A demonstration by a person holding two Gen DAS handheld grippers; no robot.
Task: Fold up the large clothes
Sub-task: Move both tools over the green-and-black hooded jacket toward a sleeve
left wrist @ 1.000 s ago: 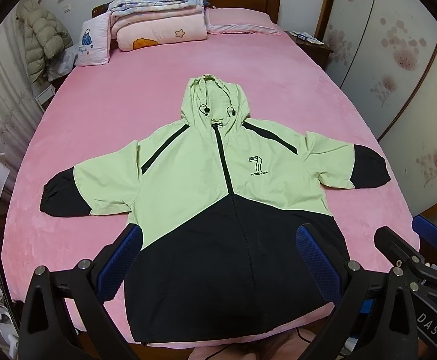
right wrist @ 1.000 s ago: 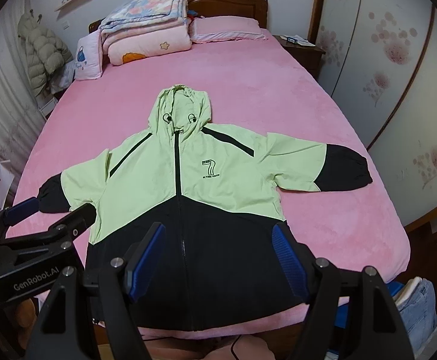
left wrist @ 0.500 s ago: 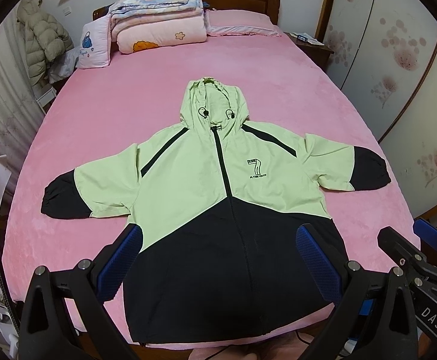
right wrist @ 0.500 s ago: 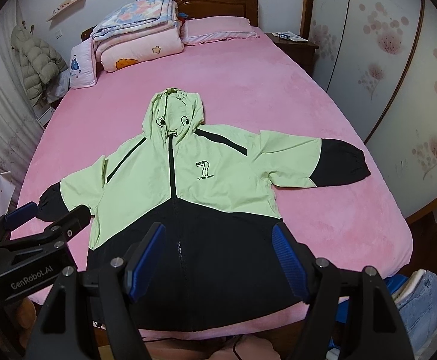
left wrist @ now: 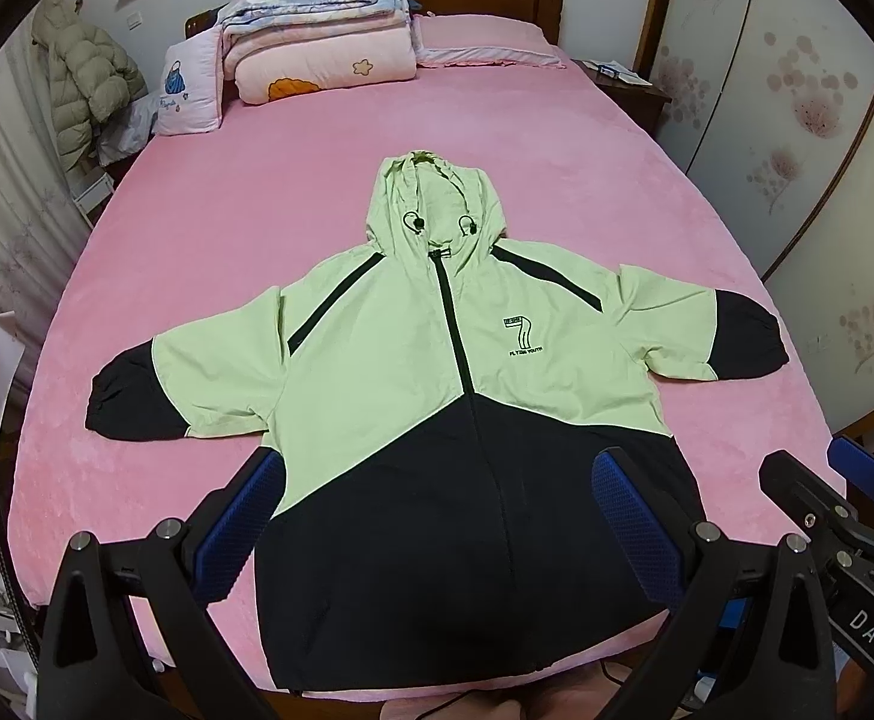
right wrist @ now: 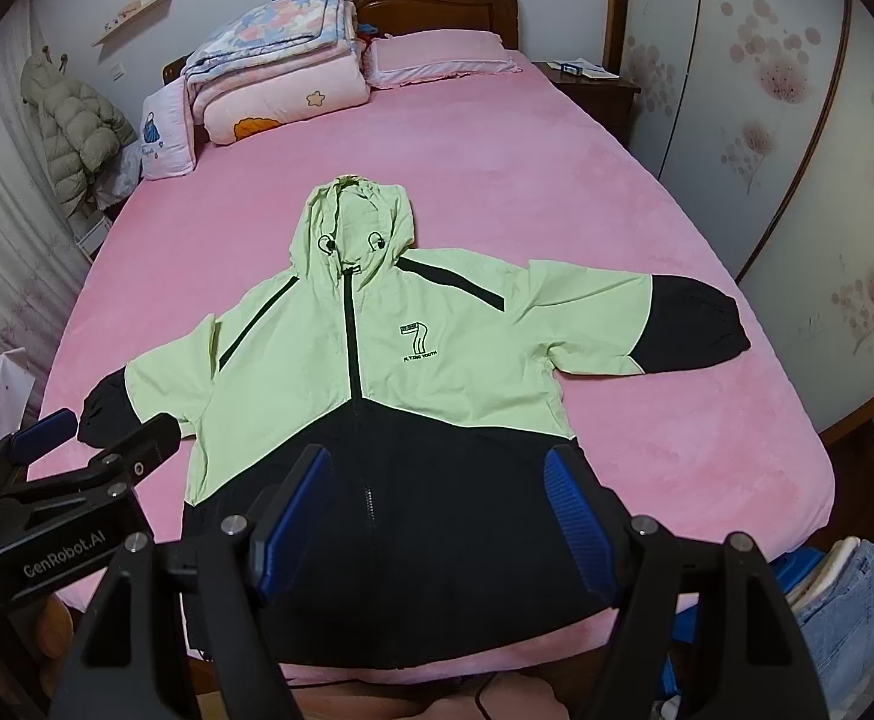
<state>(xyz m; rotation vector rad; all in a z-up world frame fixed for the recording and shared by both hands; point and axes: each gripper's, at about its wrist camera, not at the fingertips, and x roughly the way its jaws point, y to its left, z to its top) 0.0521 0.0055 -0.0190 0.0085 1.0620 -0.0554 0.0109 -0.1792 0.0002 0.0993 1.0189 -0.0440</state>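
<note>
1. The jacket (left wrist: 437, 420) lies flat and unfolded on the bed (left wrist: 227, 240), hem at the near edge.
2. Your left gripper (left wrist: 437, 516) and right gripper (right wrist: 437, 510) hover spread, holding nothing.
3. Every fold remains.

- The left gripper (left wrist: 437, 516) points down and forward. Its jaws stand wide apart, with nothing pinched between them.
- Its two blue pads (left wrist: 634, 525) face each other across the gap.
- The right gripper (right wrist: 437, 516) tilts down the same way. Its jaws are wide apart too, and they squeeze nothing.
- The two grippers sit side by side, near each other but not touching. Each one shows at the edge of the other's view, out past the jaws.
</note>
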